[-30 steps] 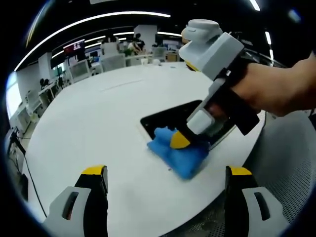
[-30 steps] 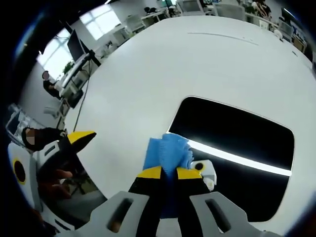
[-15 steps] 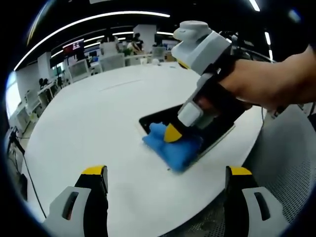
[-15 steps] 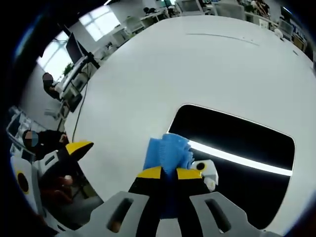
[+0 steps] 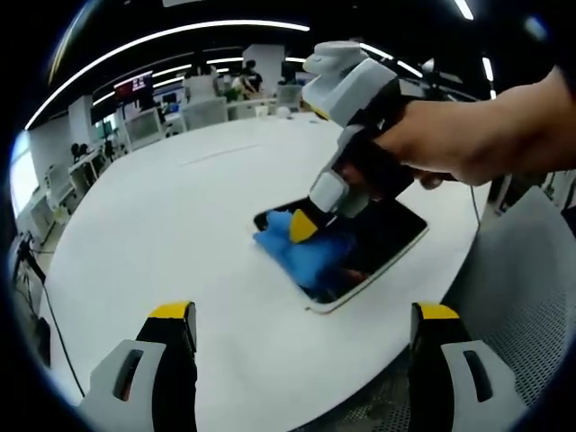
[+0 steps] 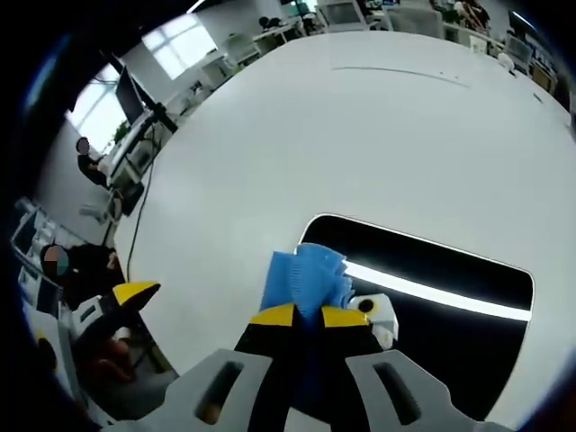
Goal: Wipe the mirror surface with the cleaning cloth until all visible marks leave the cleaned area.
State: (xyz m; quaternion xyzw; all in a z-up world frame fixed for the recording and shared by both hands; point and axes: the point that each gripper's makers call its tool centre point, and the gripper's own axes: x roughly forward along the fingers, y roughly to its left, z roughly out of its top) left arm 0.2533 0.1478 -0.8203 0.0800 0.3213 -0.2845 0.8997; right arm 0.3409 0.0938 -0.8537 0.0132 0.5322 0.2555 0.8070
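The mirror (image 5: 373, 236) is lying flat on the round white surface (image 5: 180, 216), right of centre in the left gripper view and near the surface's edge; in the right gripper view the mirror (image 6: 450, 306) is filling the lower right, its dark glass reflecting a bright ceiling light strip. The blue cleaning cloth (image 5: 301, 252) is resting on the mirror's left end, bunched up and overlapping the glass, with part of it reaching past the frame toward the surface. In the right gripper view the cleaning cloth (image 6: 306, 281) is sitting just above the yellow tips at lower centre.

The right tool (image 6: 309, 317) is clenching the cloth, its jaws closed together on the fabric. In the left gripper view the right tool (image 5: 304, 229) is slanting down from the upper right, tips pressing into the cloth, with a person's hand (image 5: 468, 135) wrapped around its grip and the forearm extending to the right edge.

The left tool (image 5: 301, 315) is being held above the surface at the bottom of its own view, jaws spread wide apart and holding nothing. The left tool's yellow tip (image 6: 133, 292) is showing at the lower left of the right gripper view.
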